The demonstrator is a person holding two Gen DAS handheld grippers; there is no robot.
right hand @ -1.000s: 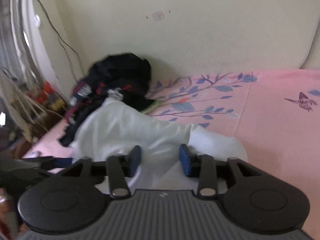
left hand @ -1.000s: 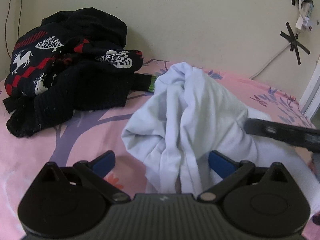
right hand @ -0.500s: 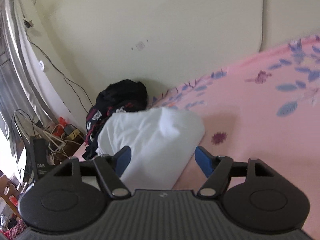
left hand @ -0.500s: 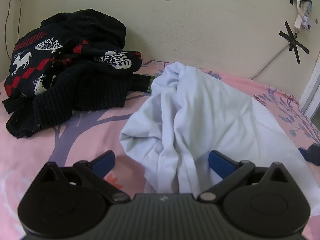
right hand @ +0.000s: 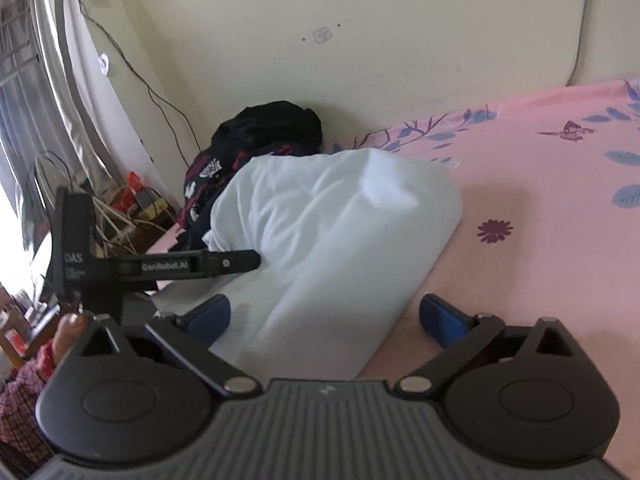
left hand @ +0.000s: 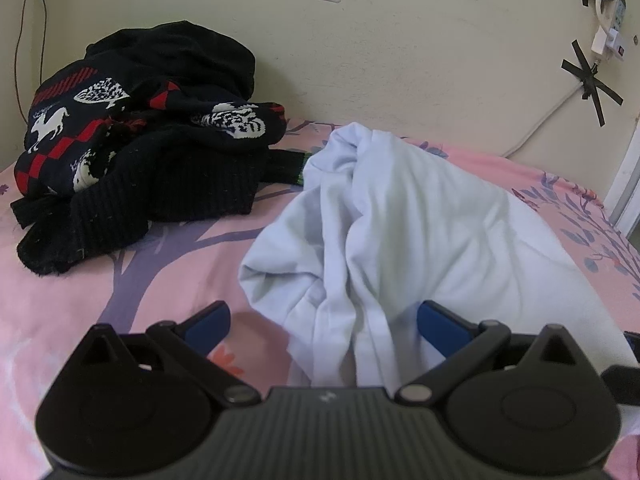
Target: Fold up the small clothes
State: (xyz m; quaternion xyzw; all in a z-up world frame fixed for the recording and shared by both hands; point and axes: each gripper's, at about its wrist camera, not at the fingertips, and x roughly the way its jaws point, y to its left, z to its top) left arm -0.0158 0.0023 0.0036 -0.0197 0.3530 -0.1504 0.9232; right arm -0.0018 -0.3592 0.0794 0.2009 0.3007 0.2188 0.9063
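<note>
Right gripper (right hand: 324,318) is opening, jaws spreading wide, w/ the near end of the white garment (right hand: 336,240) lying between them but the pads aren't pressing on it. Left gripper (left hand: 322,318) is sitting spread too, bunched folds of the same garment (left hand: 400,232) running between its blue pads (left hand: 438,322), not pinched as far as the view shows.

Step in hand, prob: letting go and re-gripping to get the piece laid out flat. To do it well, I'd say each gripper should be taking one clean edge or corner, not a fistful of layers, then both pulling apart evenly so the cloth is spreading over the pink sheet (left hand: 120,300) before any fold. Keeping it away from the dark pile (left hand: 140,132) is worth it, since a hem seems to be nearly touching it.

The garment is lying mid-bed on the sheet, just beside the black, red & white knit pile near the wall. It's looking soft, thin, pale white-blue, heaped in a rounded mound w/ long vertical creases on the left gripper's side and a smoother bulge on the right's. No collar or sleeve can be made out, so which edge is which can't be told.
</note>
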